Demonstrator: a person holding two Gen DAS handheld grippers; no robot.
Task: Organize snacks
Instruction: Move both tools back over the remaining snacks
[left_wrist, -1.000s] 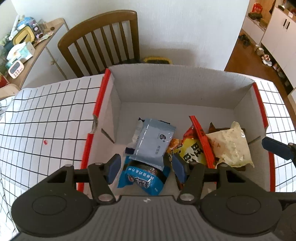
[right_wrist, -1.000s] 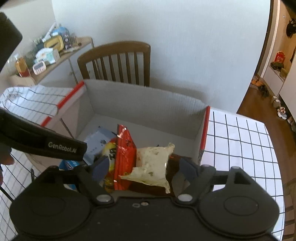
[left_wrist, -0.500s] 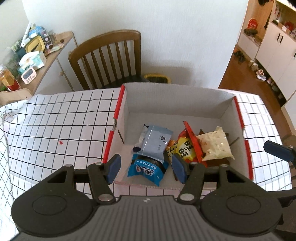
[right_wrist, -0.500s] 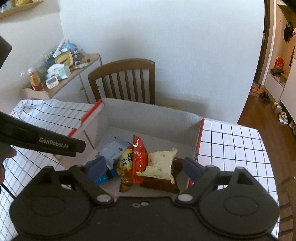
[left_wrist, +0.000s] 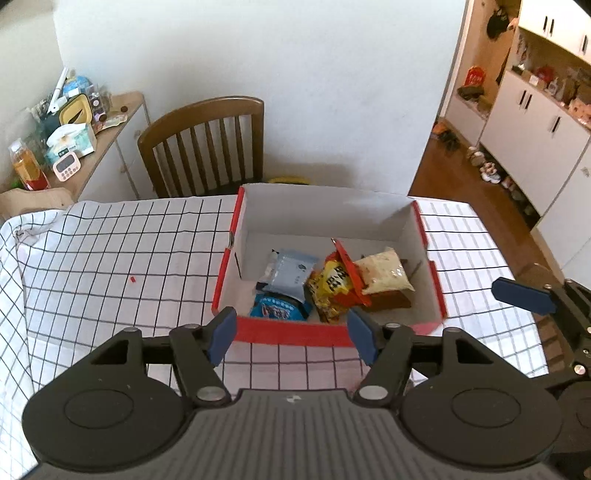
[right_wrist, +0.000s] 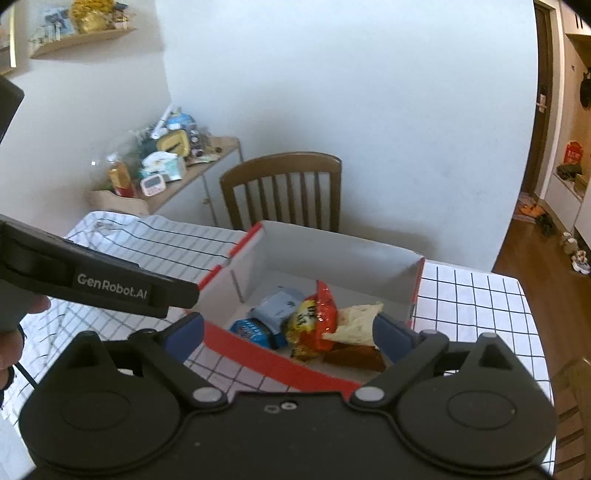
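Checked cloth (left_wrist: 110, 266) covers your table, bare on its left side but for a tiny red speck (left_wrist: 132, 280); a wooden chair (left_wrist: 207, 147) stands behind. Your left gripper (left_wrist: 291, 336) sits short of the box (left_wrist: 288, 332), fingers apart with nothing between them, having just spread a little further. Inside the box, left to right: a blue packet (left_wrist: 279, 308) under a pale grey pouch (left_wrist: 291, 271), then a yellow bag (left_wrist: 332, 286), a red wrapper (left_wrist: 351, 273), and a cream bag (left_wrist: 384, 271) resting on a brown packet (left_wrist: 388, 301). Your right gripper (right_wrist: 291, 334) hangs near the box's right side, jaws just opened wide, empty. Every snack in view appears boxed, so the packing step looks finished. Next, scan the table for strays; failing that, clear off and end.
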